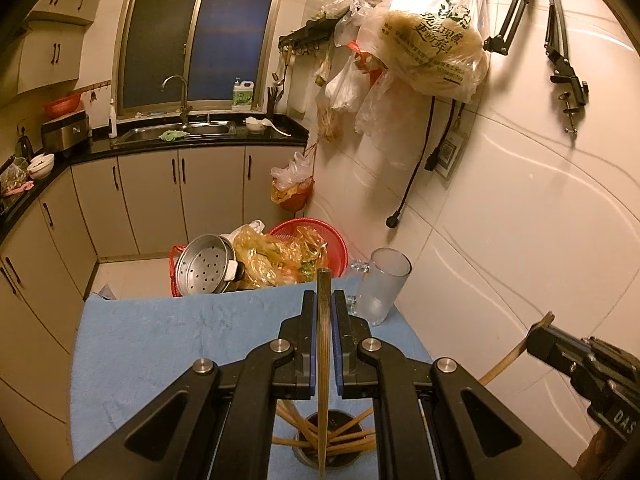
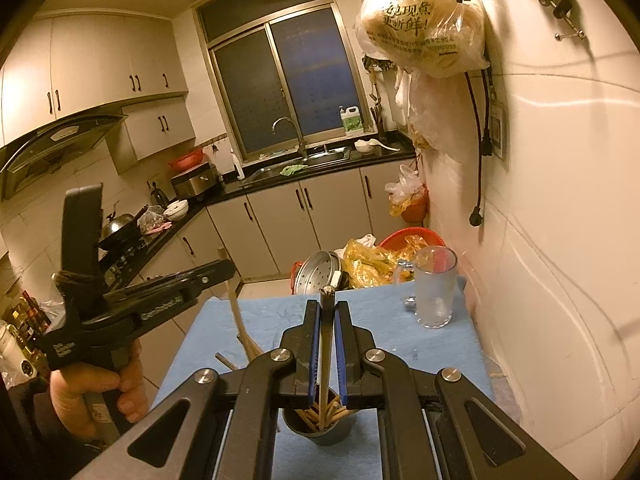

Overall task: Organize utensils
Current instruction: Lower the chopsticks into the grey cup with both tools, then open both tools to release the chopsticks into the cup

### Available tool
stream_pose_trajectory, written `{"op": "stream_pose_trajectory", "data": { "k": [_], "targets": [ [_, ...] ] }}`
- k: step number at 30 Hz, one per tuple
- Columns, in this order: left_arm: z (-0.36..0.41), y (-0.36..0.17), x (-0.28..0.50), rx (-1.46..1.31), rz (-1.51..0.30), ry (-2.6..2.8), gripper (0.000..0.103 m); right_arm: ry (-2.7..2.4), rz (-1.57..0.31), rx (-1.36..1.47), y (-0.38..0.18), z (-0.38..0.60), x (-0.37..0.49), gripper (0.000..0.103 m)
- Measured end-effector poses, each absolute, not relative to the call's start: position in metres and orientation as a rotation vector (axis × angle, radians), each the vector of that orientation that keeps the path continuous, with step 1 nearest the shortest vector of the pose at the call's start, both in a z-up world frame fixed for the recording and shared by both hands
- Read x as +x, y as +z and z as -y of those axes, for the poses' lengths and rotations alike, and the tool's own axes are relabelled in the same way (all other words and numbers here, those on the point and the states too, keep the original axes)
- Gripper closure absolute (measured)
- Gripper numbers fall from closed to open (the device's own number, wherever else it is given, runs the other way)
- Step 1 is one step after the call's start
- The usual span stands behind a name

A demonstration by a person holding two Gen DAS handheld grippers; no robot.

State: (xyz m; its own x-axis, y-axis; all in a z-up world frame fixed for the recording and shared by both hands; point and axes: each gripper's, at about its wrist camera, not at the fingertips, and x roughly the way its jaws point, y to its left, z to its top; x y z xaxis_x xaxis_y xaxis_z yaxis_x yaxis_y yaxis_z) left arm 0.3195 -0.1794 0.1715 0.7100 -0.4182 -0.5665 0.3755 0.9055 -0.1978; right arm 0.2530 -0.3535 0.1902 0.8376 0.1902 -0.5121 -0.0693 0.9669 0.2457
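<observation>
Two claws fill the lower half of my views, each clamped on a single chopstick. Largest in sight is the counter (image 1: 160,344) under its blue cloth, spreading across the lower middle of both frames. On it, toward the right by the tiled wall, stands a clear glass mug (image 1: 384,292), well apart from the dark utensil cup (image 1: 332,446) at the bottom centre, where a fan of chopsticks (image 1: 352,438) leans out of the cup. My left claw (image 1: 324,344) pinches one wooden chopstick (image 1: 323,360) upright, its lower end down among the others in the cup. My right claw (image 2: 327,348) grips another chopstick (image 2: 325,344) the same way above the cup (image 2: 320,426). At the left edge of the right view, a hand (image 2: 84,400) grips the left tool's handle.
</observation>
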Motion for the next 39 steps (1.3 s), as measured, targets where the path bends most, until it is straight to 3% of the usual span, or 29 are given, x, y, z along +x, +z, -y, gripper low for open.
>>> {"op": "stream_pose_trajectory", "data": {
  "k": [18,39],
  "targets": [
    [0.183,0.144,0.331,-0.091,-0.645,-0.415,0.096,0.155,-0.591,0.218,0.171,0.341,0.268,0.095],
    [0.174,0.092,0.314,-0.091,-0.768,-0.399,0.095,0.16,-0.74,0.201,0.108,0.328,0.266,0.095]
  ]
}}
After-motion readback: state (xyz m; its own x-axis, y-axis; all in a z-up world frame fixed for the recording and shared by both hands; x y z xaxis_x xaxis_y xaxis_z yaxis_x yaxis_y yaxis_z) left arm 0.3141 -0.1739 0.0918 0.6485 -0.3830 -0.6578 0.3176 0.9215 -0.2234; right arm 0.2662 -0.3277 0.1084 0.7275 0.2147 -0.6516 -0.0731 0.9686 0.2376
